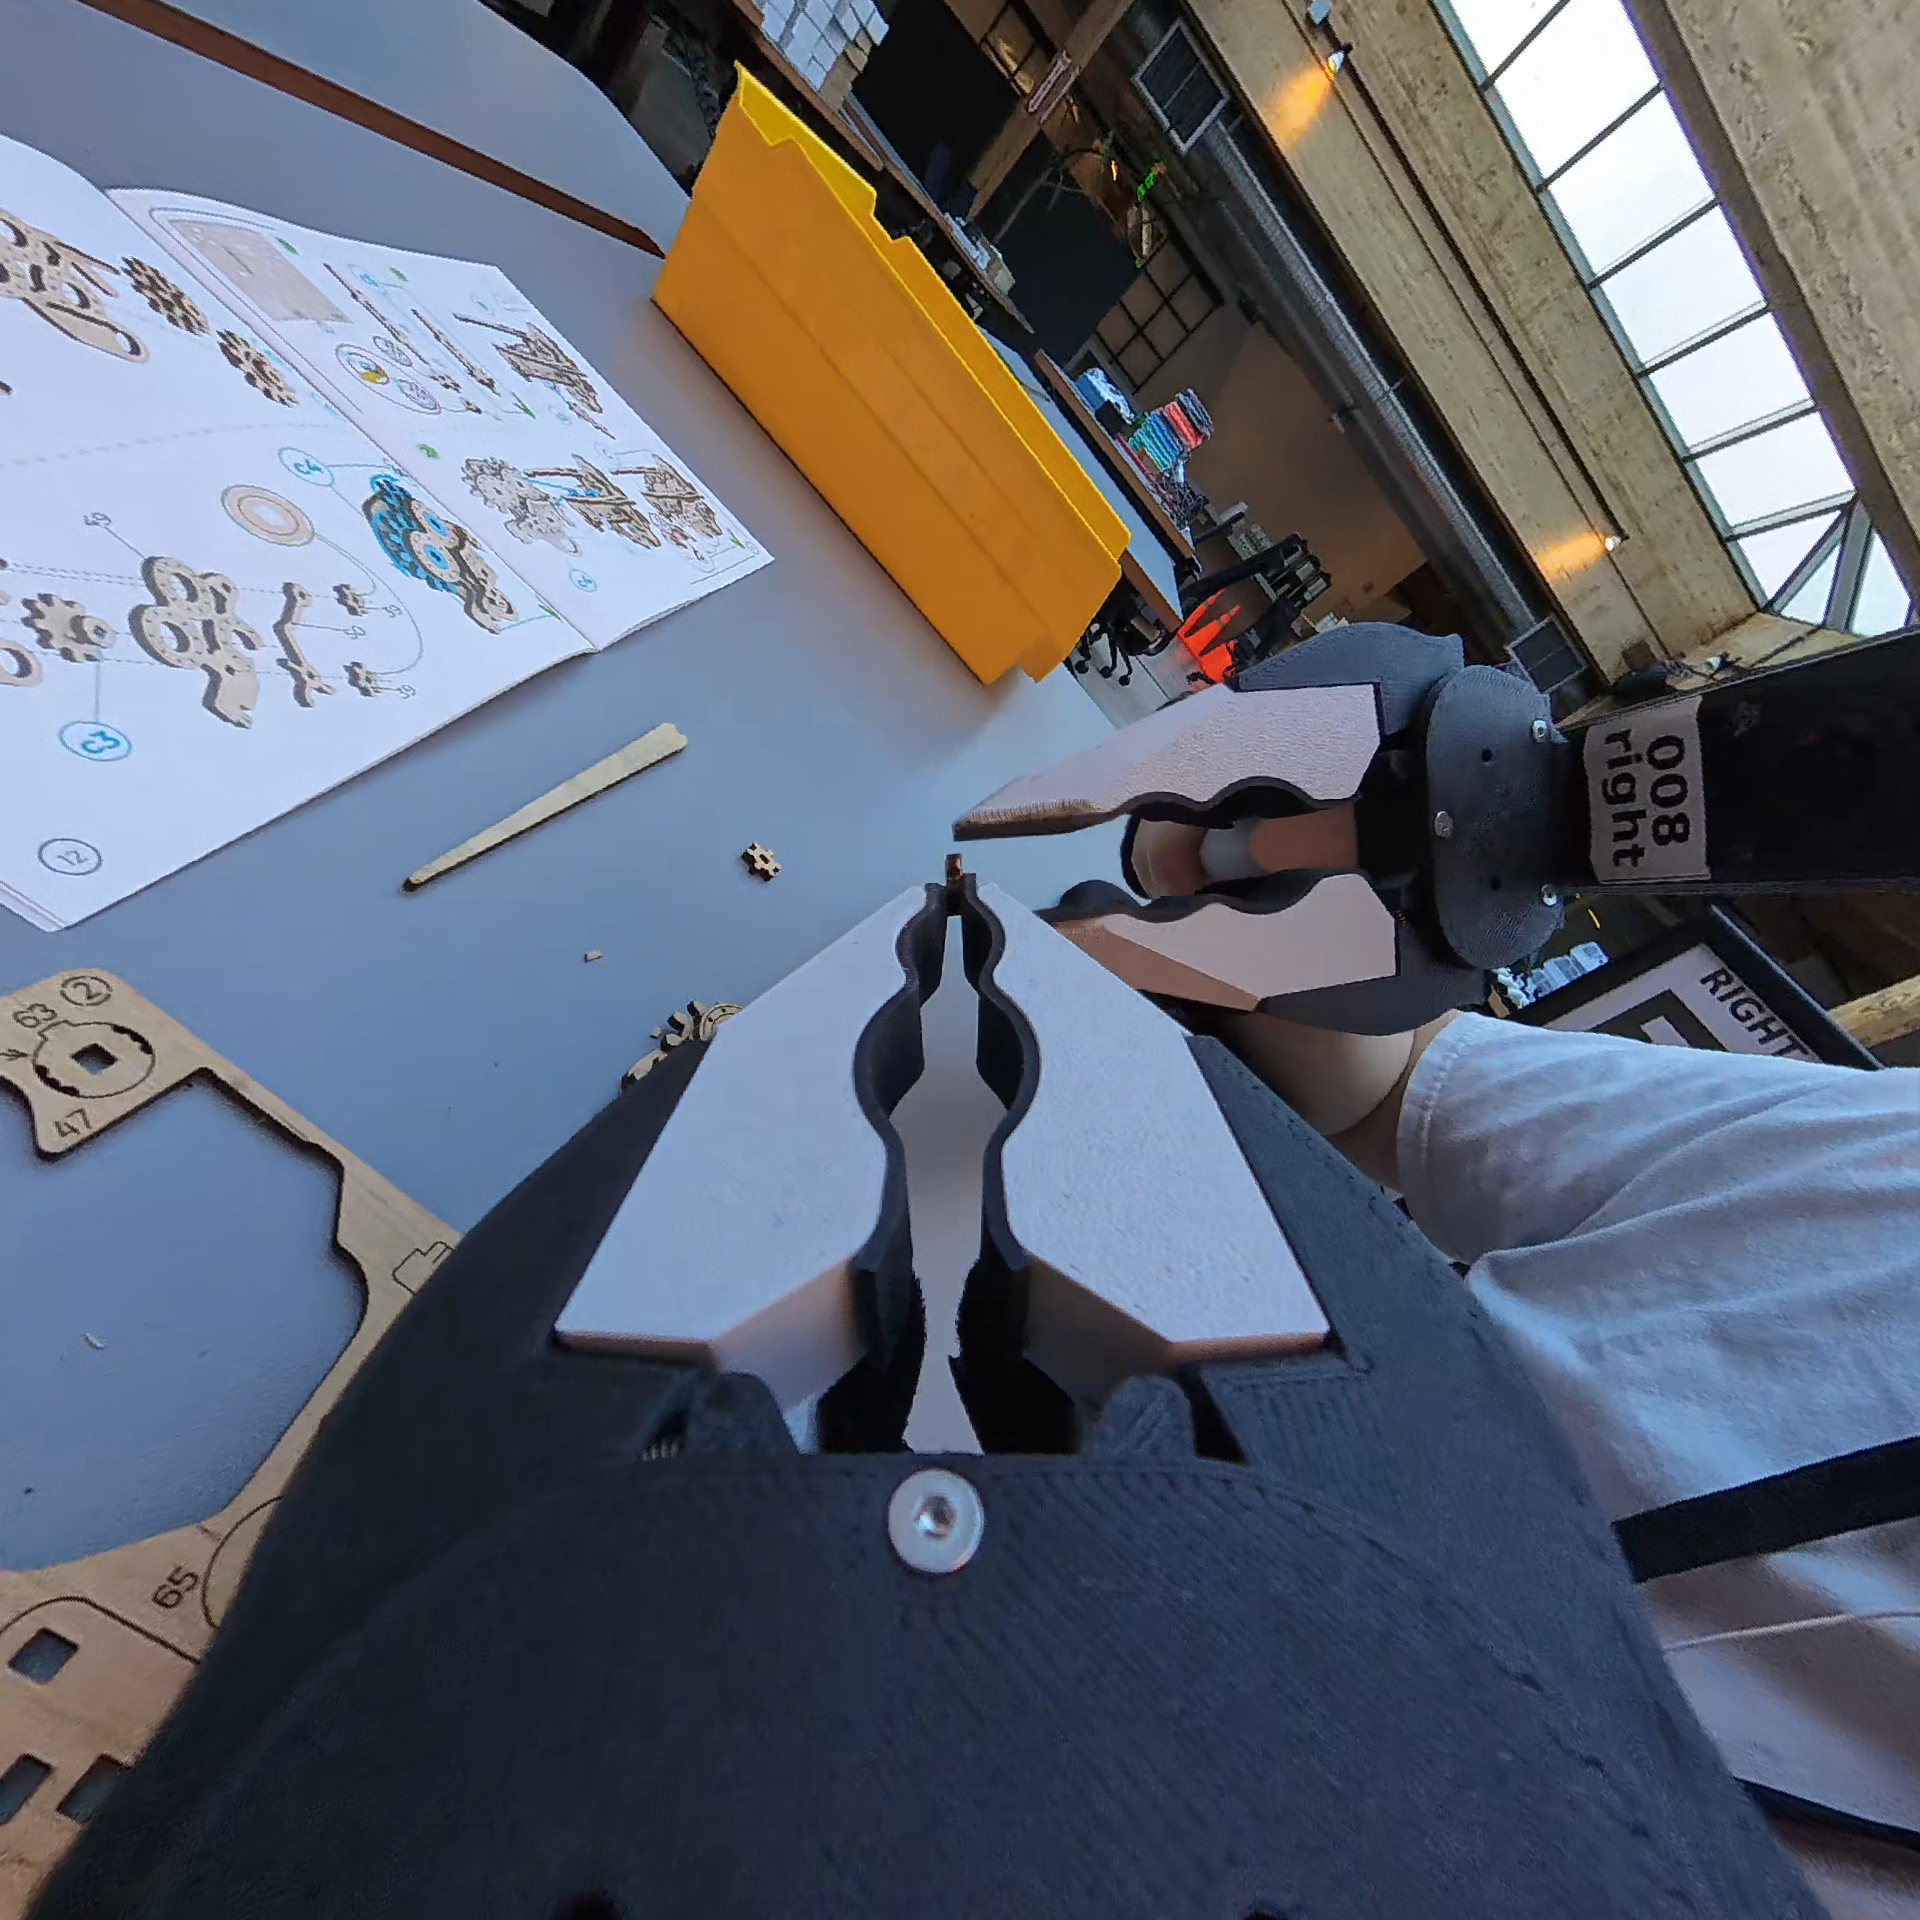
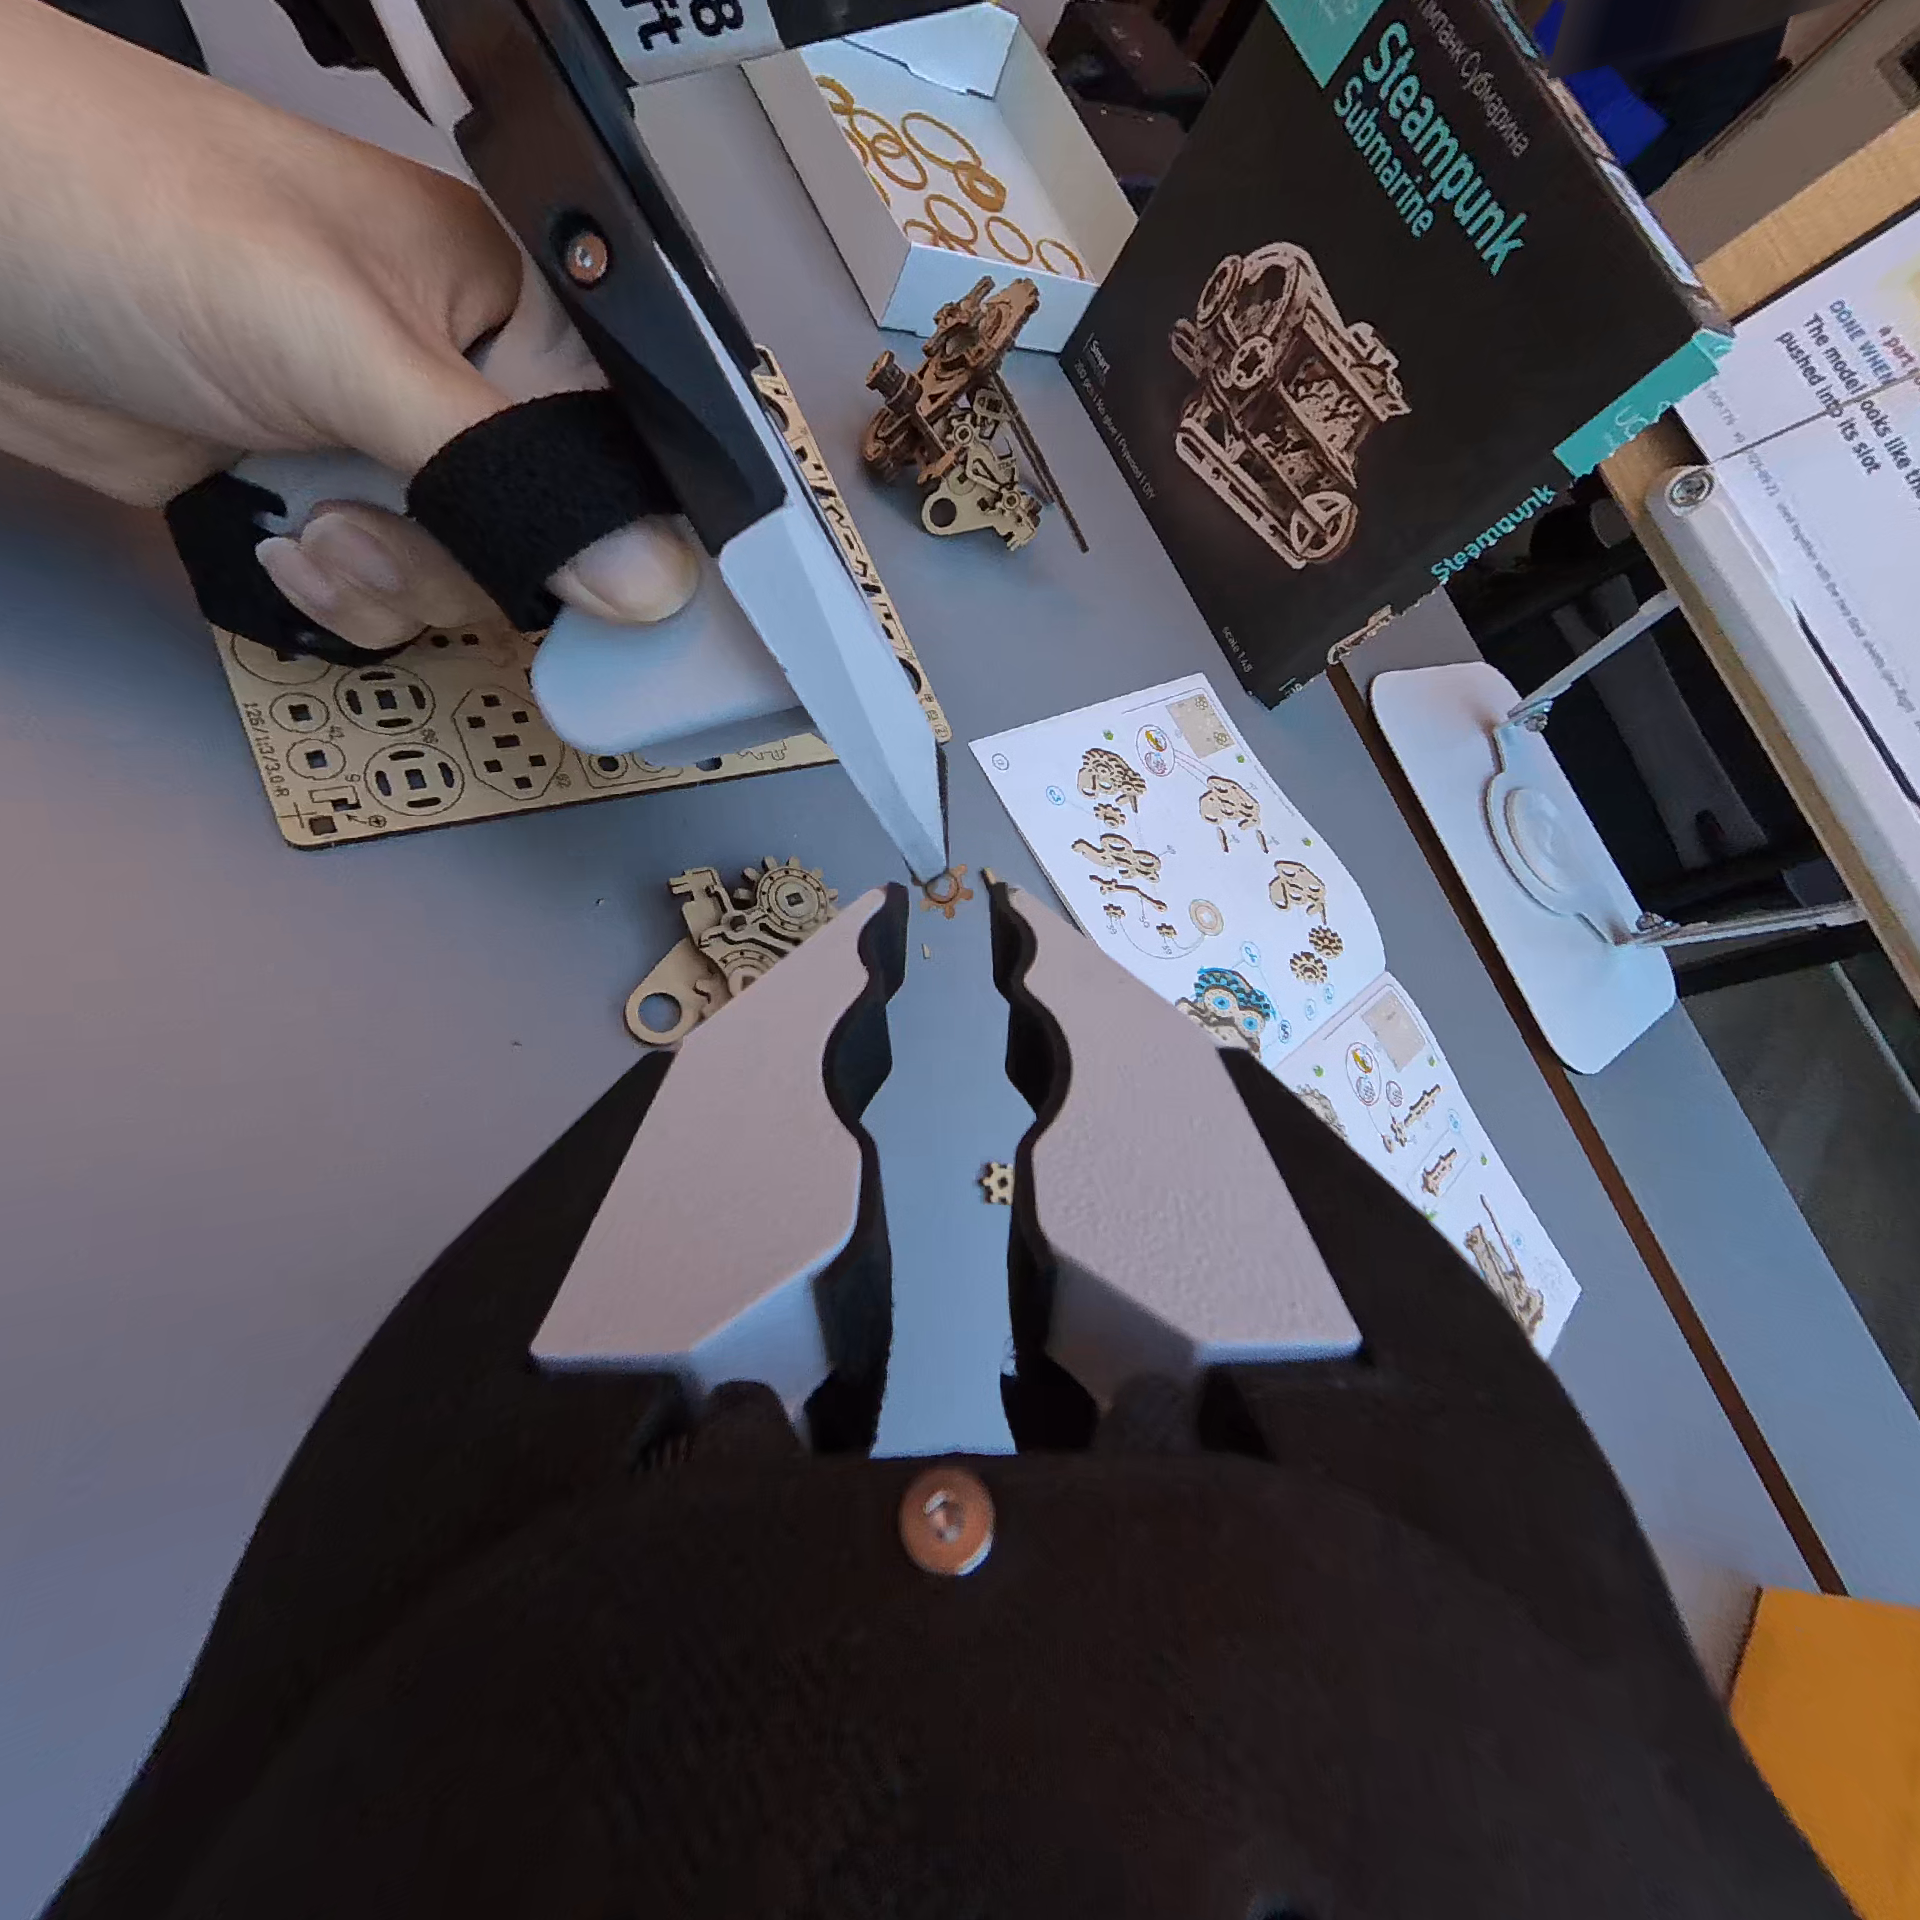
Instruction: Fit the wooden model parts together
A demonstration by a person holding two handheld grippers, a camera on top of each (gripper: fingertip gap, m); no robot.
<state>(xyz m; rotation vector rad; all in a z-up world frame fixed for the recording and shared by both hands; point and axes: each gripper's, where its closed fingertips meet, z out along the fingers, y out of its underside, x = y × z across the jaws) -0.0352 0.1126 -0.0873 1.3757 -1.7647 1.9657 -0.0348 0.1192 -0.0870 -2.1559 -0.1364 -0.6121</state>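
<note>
My left gripper [image 1: 951,904] is shut on a small wooden gear [image 1: 953,869], seen edge-on at its fingertips. In the right wrist view it reaches in from the upper left and holds that gear [image 2: 943,891] just above the grey table. My right gripper [image 2: 940,896] is open, with its two fingertips on either side of the held gear, not touching it. It also shows in the left wrist view [image 1: 1006,871], coming from the right. A second small gear [image 2: 997,1182] lies on the table between my right fingers. A flat gear sub-assembly [image 2: 743,940] lies to the left.
An open instruction booklet [image 2: 1247,935] lies to the right, a cut wooden parts sheet [image 2: 468,758] to the left. A larger wooden assembly [image 2: 961,416], a white box of rubber bands [image 2: 956,177] and the dark kit box [image 2: 1351,312] stand behind. A yellow bin [image 1: 883,395] and a wooden stick [image 1: 545,805] show in the left wrist view. Only a small space, under 4 cm, lies between the two pairs of fingers.
</note>
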